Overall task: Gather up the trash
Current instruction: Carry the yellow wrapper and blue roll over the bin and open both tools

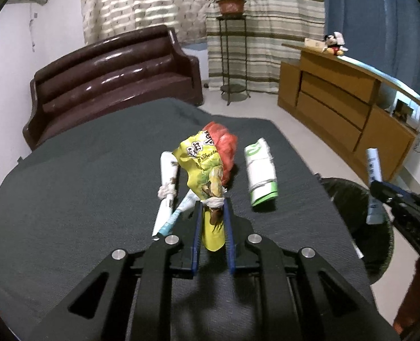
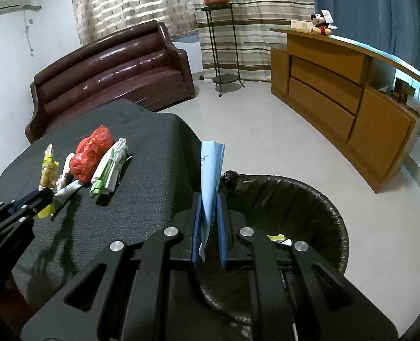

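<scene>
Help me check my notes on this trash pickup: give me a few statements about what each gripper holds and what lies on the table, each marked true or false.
1. The left gripper is shut on the yellow wrapper. True.
2. The right gripper is empty. False: it is shut on a light blue packet.
3. The bin is lined with a black bag. True.
4. The green and white packet is already in the bin. False: it lies on the dark cloth covering the table.
5. The red plastic bag lies on the floor. False: it is on the cloth among the other trash.
</scene>
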Demonstrator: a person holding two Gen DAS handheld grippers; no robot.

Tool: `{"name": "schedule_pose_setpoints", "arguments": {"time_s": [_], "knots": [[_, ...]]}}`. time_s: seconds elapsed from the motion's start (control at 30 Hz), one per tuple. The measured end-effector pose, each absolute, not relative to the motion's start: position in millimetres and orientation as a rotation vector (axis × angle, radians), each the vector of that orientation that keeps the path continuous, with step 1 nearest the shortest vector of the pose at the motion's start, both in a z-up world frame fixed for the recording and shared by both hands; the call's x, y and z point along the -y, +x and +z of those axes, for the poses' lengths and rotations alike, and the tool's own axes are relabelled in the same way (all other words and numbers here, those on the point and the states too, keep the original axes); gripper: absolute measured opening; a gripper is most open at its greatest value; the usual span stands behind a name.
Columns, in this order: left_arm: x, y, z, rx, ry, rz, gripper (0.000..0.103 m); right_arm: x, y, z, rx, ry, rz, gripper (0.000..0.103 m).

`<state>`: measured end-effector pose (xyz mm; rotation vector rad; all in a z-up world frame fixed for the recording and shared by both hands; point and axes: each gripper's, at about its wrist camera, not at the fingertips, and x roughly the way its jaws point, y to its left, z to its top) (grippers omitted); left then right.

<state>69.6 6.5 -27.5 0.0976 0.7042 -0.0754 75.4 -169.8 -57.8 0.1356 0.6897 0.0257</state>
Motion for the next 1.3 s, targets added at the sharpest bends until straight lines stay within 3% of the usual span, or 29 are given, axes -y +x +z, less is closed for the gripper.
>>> {"name": "schedule_pose_setpoints", "arguments": {"time_s": [1.3], "knots": [[116,88,-45,-0.706,0.216,-0.332,0.015,232,61,-64,-0.699,0.146,-0.170,0.011]]}}
